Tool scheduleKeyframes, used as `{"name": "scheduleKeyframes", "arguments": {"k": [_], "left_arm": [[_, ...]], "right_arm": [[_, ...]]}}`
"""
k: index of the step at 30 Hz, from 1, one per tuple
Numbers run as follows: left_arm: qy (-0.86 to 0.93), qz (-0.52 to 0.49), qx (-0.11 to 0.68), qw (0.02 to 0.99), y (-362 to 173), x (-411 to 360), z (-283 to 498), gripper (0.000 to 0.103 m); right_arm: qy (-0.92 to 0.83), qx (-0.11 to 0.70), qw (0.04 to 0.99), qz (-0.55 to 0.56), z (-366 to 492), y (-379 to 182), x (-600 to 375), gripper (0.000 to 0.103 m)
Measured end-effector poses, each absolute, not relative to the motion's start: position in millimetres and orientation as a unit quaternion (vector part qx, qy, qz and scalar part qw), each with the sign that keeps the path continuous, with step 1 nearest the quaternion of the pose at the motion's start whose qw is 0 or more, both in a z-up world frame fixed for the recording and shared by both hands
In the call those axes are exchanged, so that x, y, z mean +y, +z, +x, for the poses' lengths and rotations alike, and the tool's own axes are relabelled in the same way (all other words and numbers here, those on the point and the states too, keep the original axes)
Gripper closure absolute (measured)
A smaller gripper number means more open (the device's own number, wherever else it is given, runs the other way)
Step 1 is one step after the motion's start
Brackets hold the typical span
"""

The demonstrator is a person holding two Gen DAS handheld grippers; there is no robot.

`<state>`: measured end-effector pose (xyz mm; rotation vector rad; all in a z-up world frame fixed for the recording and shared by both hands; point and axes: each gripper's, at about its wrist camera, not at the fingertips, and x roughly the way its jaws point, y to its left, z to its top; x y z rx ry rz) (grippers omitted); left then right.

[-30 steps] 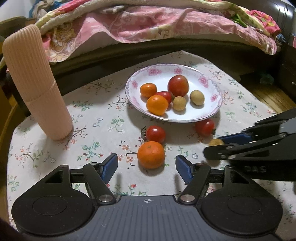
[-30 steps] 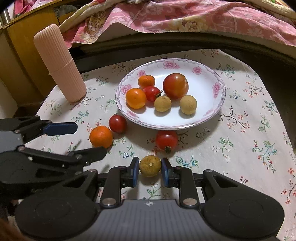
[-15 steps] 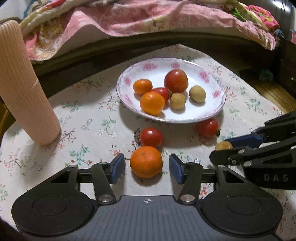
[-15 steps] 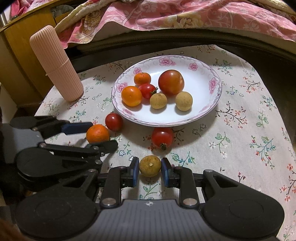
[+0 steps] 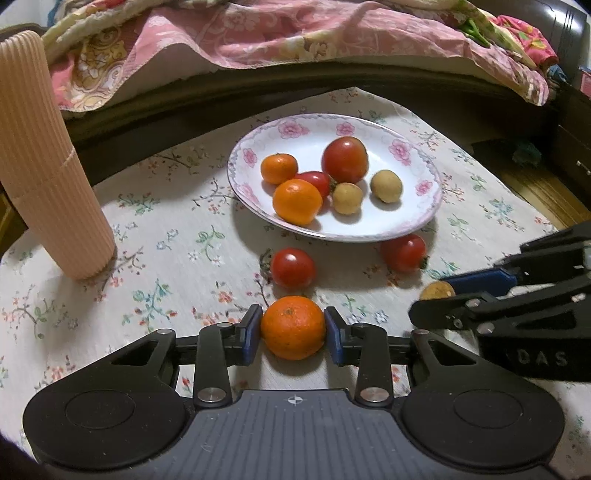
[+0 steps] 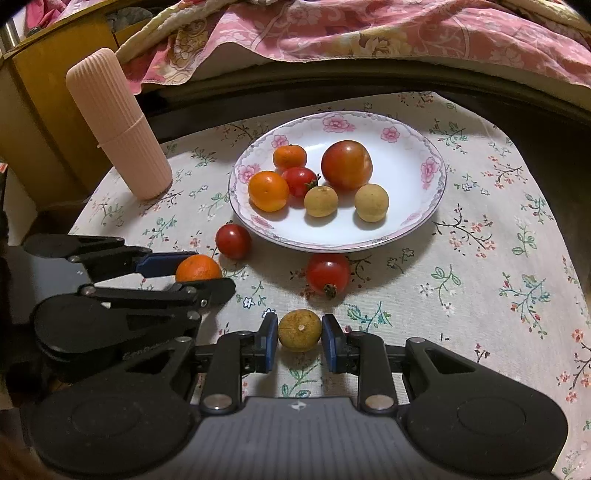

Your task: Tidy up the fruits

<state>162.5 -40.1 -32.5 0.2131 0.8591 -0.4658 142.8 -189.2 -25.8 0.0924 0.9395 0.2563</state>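
Between left tool [image 5: 293, 334] pads: orange [image 5: 293, 328].

Small table covered in a cream floral tablecloth [image 5: 155, 236], little sprigs and blossoms printed all over it. Right behind it runs the dark wooden frame of a bed [image 6: 332, 79], curved by the fisheye, with a pink patterned quilt [image 5: 280, 33] spilling over the edge. A yellowish wooden cabinet [image 6: 40, 122] stands off to the left side. On the right there's a strip of wood plank floor [image 5: 543, 192] and some dark furniture [image 5: 574, 140]. Lighting is warm and dim, indoor-lamp kind.
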Motion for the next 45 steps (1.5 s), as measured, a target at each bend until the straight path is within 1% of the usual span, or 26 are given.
{"name": "scheduleKeyframes", "arguments": {"k": [13, 17, 26, 30, 32, 36, 38, 45], "left_arm": [[-0.226, 0.117, 0.441, 0.861, -30, -27, 106, 0.059], [-0.228, 0.12, 0.446, 0.857, -32, -25, 91, 0.059], [-0.244, 0.149, 0.43, 0.856, -33, -30, 80, 0.058], [-0.248, 0.154, 0.429, 0.855, -33, -28, 76, 0.055], [-0.248, 0.162, 0.427, 0.854, -33, -27, 74, 0.05], [-0.253, 0.166, 0.424, 0.854, -31, -26, 69, 0.044], [-0.252, 0.171, 0.422, 0.854, -31, -27, 69, 0.039], [-0.252, 0.162, 0.428, 0.853, -32, -25, 74, 0.037]], "right_arm": [[0.158, 0.464, 0.872, 0.008, 122, -29, -185, 0.074], [0.169, 0.464, 0.869, -0.02, 111, -31, -179, 0.074], [0.194, 0.46, 0.865, -0.042, 101, -32, -180, 0.074], [0.197, 0.458, 0.866, -0.044, 101, -32, -180, 0.074], [0.198, 0.456, 0.866, -0.044, 100, -32, -180, 0.073], [0.206, 0.457, 0.864, -0.043, 99, -32, -182, 0.068], [0.207, 0.457, 0.864, -0.042, 100, -32, -182, 0.067], [0.208, 0.463, 0.86, -0.049, 97, -31, -182, 0.065]]}}
